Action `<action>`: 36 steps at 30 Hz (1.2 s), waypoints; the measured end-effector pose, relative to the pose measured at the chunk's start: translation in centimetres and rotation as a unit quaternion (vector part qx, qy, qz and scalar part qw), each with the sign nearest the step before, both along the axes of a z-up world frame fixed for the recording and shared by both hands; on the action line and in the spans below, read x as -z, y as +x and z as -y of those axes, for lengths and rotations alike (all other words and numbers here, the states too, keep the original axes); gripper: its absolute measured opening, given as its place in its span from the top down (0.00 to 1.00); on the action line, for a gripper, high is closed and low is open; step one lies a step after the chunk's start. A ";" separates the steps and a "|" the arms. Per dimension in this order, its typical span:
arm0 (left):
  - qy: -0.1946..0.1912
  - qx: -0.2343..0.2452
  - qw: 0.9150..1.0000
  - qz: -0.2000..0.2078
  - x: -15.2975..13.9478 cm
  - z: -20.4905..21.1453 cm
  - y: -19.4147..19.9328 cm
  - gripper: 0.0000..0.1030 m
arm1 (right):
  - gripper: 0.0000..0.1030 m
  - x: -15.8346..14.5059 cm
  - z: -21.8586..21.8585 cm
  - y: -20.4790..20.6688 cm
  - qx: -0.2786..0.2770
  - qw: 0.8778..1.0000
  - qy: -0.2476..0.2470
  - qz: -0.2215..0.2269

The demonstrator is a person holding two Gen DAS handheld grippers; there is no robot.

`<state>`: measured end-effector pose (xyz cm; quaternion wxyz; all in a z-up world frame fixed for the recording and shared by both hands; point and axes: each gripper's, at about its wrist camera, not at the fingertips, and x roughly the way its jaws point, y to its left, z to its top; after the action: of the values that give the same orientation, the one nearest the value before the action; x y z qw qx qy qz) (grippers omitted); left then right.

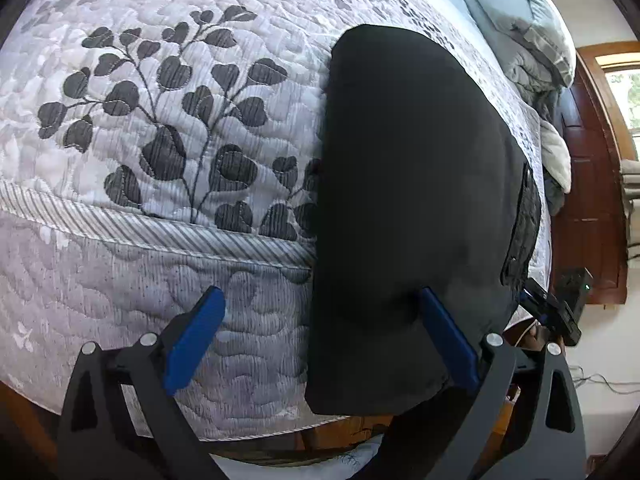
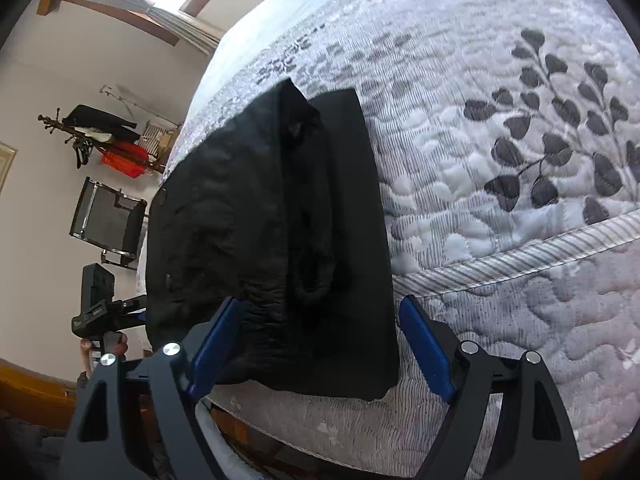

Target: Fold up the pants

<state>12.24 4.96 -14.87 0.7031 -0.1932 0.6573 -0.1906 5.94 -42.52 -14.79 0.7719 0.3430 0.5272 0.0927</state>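
The black pants lie folded lengthwise on the quilt, their near end hanging over the quilt's striped border. They look soft and limp, light to middling in weight, the cloth likely to sag and slide unless pinched through every layer. The left gripper stands wide open, one pad over the near end, nothing pinched. The right gripper also stands wide open, straddling that end. Best hold, I judge: the two near corners by the border
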 end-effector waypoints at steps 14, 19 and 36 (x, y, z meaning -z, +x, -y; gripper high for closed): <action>-0.083 0.071 0.993 -0.035 2.5 2.3 0.9 0.06 | 0.16 1.7 0.1 1.1 0.004 0.999 0.052 -0.007; -0.117 0.091 0.988 -0.045 3.2 3.8 1.0 0.06 | 0.15 2.3 0.4 1.5 0.000 0.997 0.074 -0.012; -0.110 0.078 0.990 -0.047 2.7 5.4 0.7 0.04 | 0.11 3.3 -0.6 3.3 -0.044 0.995 0.084 -0.016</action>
<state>12.94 -0.48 -17.54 0.6289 -0.2260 0.6778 -0.3066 9.20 -41.87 -18.13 0.7272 0.3846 0.5441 0.1650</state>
